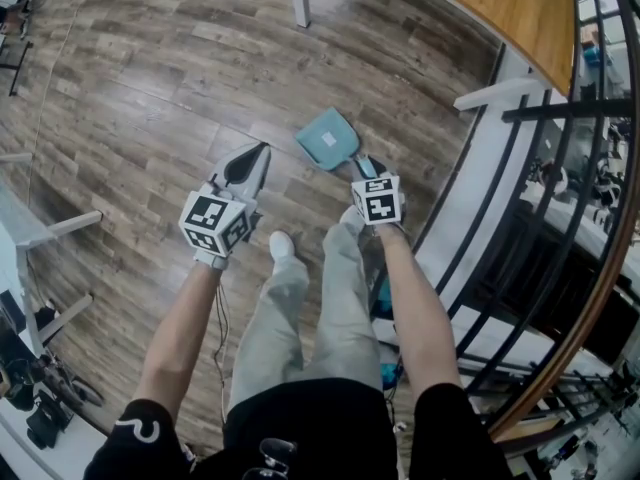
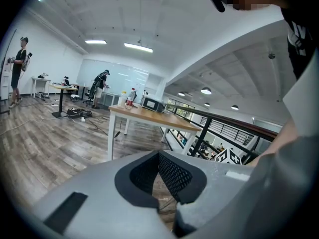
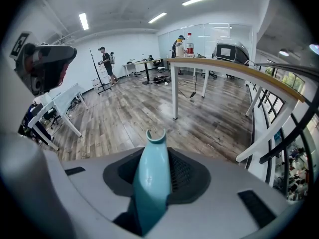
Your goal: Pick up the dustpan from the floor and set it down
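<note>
**Right gripper view: a firm grip, ready to lift**

The right tool (image 3: 154, 158) is clamped on the teal handle (image 3: 151, 183) of the dustpan (image 1: 328, 138), probably so the pan can be carried by its stem. The left tool (image 1: 256, 164), tips together and empty, waits alongside, unneeded. Ahead, the pan sits low over the wooden floor (image 1: 150, 108); whether it has lifted clear cannot be told. Beyond stands a tabletop (image 3: 234, 66).

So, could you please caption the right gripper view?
Right gripper shut on a light-blue plastic dustpan above wood-plank floor.
</note>
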Available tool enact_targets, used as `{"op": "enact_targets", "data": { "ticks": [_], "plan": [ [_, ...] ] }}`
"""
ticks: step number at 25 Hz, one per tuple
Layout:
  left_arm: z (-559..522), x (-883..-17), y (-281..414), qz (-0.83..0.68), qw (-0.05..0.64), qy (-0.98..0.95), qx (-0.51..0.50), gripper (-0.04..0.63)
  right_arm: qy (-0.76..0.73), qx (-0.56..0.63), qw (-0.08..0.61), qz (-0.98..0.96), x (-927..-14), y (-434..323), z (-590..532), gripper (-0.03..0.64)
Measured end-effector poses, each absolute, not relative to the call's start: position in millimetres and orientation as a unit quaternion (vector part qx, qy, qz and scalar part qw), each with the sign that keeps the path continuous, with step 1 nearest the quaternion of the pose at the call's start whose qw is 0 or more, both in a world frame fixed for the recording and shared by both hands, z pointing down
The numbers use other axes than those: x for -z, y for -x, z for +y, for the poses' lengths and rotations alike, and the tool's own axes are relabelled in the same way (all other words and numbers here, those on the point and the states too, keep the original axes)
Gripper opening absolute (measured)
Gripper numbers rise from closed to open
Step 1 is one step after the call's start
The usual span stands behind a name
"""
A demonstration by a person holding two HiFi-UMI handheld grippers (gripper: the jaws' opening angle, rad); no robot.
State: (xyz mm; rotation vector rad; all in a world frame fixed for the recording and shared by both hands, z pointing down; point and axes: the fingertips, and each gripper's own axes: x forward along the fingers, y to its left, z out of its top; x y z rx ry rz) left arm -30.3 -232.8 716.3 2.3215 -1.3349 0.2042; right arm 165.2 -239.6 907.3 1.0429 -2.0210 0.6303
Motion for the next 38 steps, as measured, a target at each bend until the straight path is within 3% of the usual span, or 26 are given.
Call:
{"op": "enact_targets", "data": {
  "ticks": [25, 38],
  "plan": [
    [-230, -696, 39, -0.491, 0.218, -0.84, -0.07, -0.006, -0.415, -0.216, 0.375, -0.8, -872, -161, -251, 0.087],
    [-234, -623, 45, -0.484, 0.184, -0.853, -0.065, -0.006, -0.438, -0.215, 0.342, -0.803, -764, -153, -267, 0.087]
  ]
}}
